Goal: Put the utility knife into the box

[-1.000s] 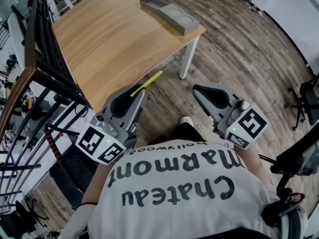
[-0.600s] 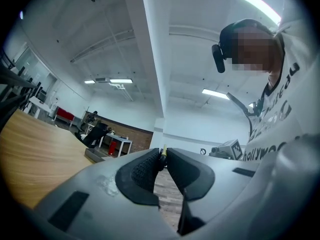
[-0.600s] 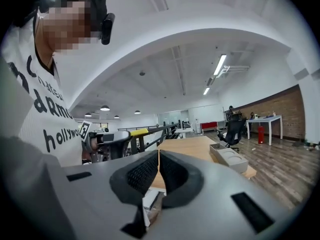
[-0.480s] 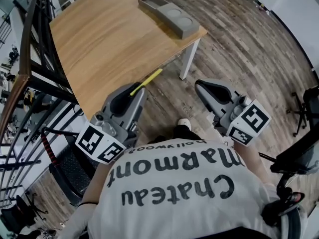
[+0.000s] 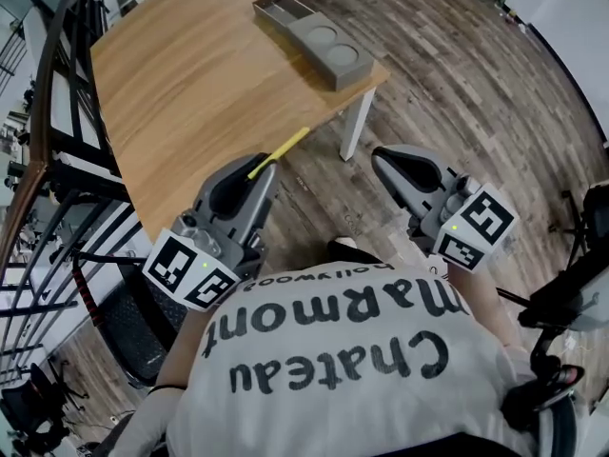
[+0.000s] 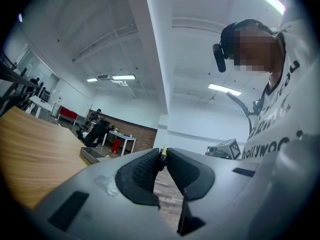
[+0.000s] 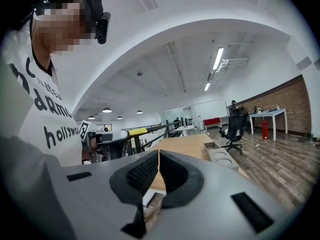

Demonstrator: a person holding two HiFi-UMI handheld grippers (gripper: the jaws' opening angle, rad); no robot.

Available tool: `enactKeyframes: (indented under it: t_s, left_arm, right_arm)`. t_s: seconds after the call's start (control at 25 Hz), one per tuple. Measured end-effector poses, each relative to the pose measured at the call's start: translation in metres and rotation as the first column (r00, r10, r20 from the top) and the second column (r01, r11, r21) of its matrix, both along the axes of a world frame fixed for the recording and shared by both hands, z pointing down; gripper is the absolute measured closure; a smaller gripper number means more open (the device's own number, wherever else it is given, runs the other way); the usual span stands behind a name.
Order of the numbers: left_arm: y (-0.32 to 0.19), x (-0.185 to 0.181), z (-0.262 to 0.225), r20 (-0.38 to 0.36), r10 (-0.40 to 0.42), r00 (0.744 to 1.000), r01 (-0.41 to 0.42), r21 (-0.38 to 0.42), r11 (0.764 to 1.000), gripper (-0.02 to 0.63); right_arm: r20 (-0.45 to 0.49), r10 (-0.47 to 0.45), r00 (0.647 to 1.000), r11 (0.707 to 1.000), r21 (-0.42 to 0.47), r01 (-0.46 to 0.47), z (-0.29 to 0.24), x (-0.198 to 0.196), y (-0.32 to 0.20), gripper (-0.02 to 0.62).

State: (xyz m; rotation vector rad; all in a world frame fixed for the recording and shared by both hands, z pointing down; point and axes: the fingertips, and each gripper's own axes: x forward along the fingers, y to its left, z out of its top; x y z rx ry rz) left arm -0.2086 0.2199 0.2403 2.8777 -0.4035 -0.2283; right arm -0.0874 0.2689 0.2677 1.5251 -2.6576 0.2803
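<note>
A yellow utility knife (image 5: 279, 152) sticks forward out of my left gripper (image 5: 253, 173), which is shut on it, just off the near edge of the wooden table (image 5: 190, 84). In the left gripper view only the knife's yellow tip (image 6: 162, 152) shows between the closed pads. The grey box (image 5: 314, 29), with round recesses at one end, lies at the table's far right corner, well beyond both grippers. My right gripper (image 5: 384, 159) hangs over the floor to the right of the table, shut with nothing in it (image 7: 158, 160). From the right gripper view the box (image 7: 220, 154) sits ahead.
A black metal railing (image 5: 57, 160) runs along the table's left side. The table's white leg (image 5: 354, 127) stands between the two grippers. Wooden floor spreads to the right, with an office chair (image 5: 590, 208) at the far right edge.
The head view has shifted slightly, so table and box sit a little further left. Both grippers keep about the same pose, and the left one still holds the knife.
</note>
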Motion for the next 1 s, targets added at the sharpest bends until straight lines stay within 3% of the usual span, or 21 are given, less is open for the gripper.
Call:
enactKeyframes:
  t_s: [0.24,0.56,1.0]
  left_arm:
    - [-0.014,0.038,-0.011,0.009,-0.035,0.999,0.035,0.056,0.998,0.557]
    - [-0.017,0.081,-0.007,-0.033,-0.052,0.998,0.053,0.023,0.998,0.557]
    - [-0.04,0.113,0.004,-0.003,-0.082,0.997,0.082,0.038,0.996,0.557]
  right_arm:
    - [-0.006,-0.051,0.999,0.998,0.023,0.051,-0.008,0.036,-0.021,0.584]
    - [-0.026,-0.081,0.996,0.996,0.04,0.082,-0.003,0.086,-0.032,0.584]
    - [-0.016,-0.086,0.996,0.996,0.039,0.086,0.008,0.119,-0.048,0.584]
